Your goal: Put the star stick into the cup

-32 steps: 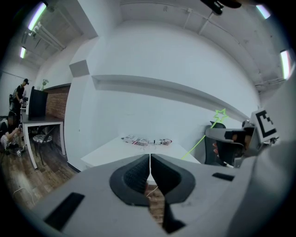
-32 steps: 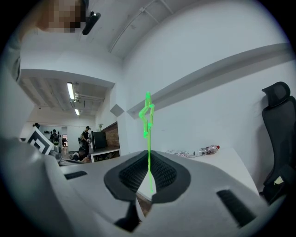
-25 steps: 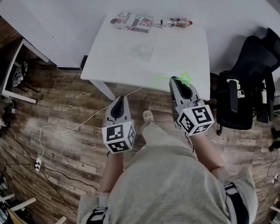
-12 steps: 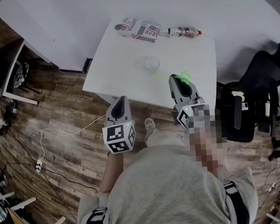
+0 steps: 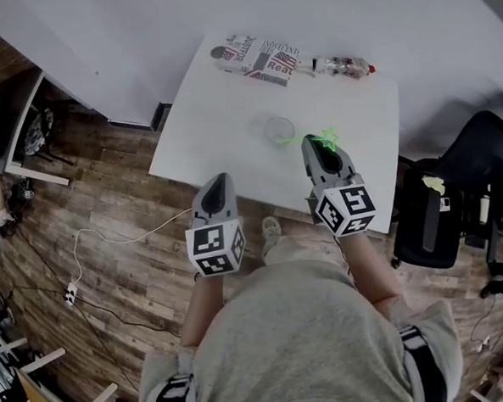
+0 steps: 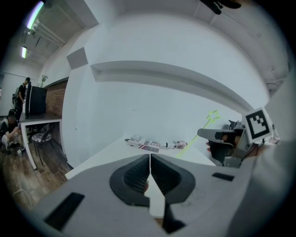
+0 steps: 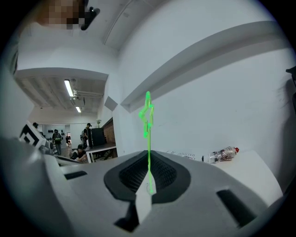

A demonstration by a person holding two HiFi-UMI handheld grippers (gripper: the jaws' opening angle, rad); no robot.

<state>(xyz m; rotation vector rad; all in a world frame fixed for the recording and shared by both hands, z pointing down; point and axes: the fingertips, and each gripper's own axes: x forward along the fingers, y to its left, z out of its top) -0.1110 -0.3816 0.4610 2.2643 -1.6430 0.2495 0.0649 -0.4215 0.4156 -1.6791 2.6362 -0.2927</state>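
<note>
Left tongs [image 5: 219, 181] shut, empty; right tongs [image 5: 317, 141] tight on star stick [image 7: 148, 148].

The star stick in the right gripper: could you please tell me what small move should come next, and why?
Probably ease the right gripper a little left and down. Its jaws are shut on the star stick, whose free end in the head view reaches the near rim of the cup standing on the table, so it seems not to be inside yet.
</note>
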